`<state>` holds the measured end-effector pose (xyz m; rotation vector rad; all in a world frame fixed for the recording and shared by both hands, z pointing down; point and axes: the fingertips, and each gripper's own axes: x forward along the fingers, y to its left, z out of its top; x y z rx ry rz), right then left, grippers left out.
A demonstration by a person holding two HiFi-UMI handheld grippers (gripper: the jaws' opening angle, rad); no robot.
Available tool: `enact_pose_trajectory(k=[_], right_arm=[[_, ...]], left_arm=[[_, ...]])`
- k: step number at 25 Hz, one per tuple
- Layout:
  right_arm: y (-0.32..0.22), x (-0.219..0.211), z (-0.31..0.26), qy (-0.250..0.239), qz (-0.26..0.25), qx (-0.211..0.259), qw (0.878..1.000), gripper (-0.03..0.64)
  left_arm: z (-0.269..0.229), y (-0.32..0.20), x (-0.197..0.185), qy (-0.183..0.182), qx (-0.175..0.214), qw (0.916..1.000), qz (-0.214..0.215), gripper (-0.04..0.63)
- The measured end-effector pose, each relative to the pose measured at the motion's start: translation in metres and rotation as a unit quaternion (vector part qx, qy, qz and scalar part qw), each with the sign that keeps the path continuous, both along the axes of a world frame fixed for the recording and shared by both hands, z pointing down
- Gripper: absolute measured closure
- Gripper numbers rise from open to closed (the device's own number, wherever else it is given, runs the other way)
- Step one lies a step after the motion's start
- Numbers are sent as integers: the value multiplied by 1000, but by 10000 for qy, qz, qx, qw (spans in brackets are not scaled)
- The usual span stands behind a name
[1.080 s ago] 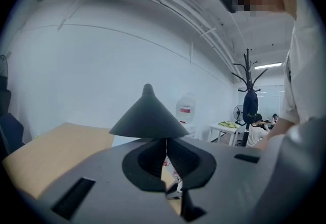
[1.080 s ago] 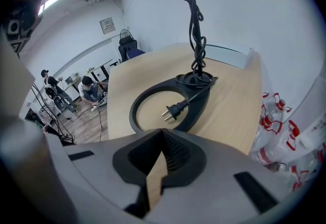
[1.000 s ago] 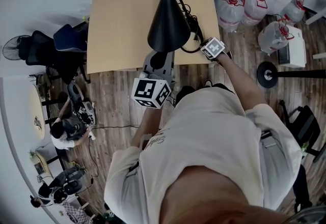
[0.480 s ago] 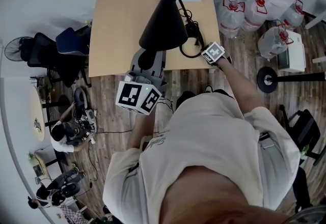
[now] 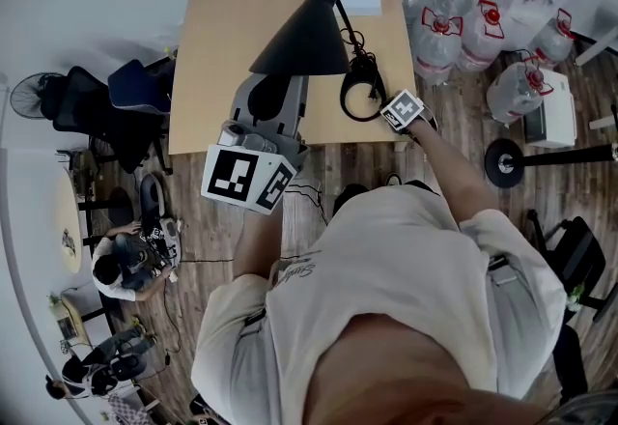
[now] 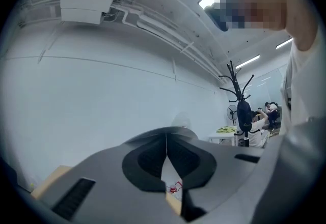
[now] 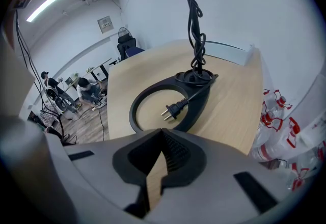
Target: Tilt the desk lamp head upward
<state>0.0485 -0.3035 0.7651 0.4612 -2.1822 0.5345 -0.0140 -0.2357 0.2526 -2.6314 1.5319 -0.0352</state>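
Both pairs of jaws are pressed together on nothing. The left gripper (image 6: 165,137) points up at wall and ceiling, and the right gripper (image 7: 163,134) hangs at the table (image 5: 217,46) edge, just short of the lamp's ring base (image 7: 198,101). The lamp head (image 5: 301,35), a black cone above the table, has swung leftward over the last second and shows more of its flank, while the left gripper has dropped back toward the person. I judge the tilt largely done. No writing can be read: the shirt's script is too small, and the cubes carry only square markers.
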Motion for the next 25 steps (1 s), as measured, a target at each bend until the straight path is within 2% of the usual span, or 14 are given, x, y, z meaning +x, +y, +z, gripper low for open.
enact_pose_trajectory(k=[5, 11, 19, 25], right_arm=[[1, 0, 1, 97, -32, -48, 9999, 621], [1, -1, 0, 163, -53, -118, 9998, 621], [1, 0, -2, 55, -39, -100, 9999, 621], [-2, 0, 0, 127, -141, 18, 9998, 621]], left_arm=[[-18, -7, 1, 314, 127, 9991, 238, 580], [-36, -16, 2, 446, 323, 9982, 236, 580], [-29, -12, 3, 627, 224, 9971, 378, 580], [-6, -10, 0, 583, -19, 9976, 372, 580]])
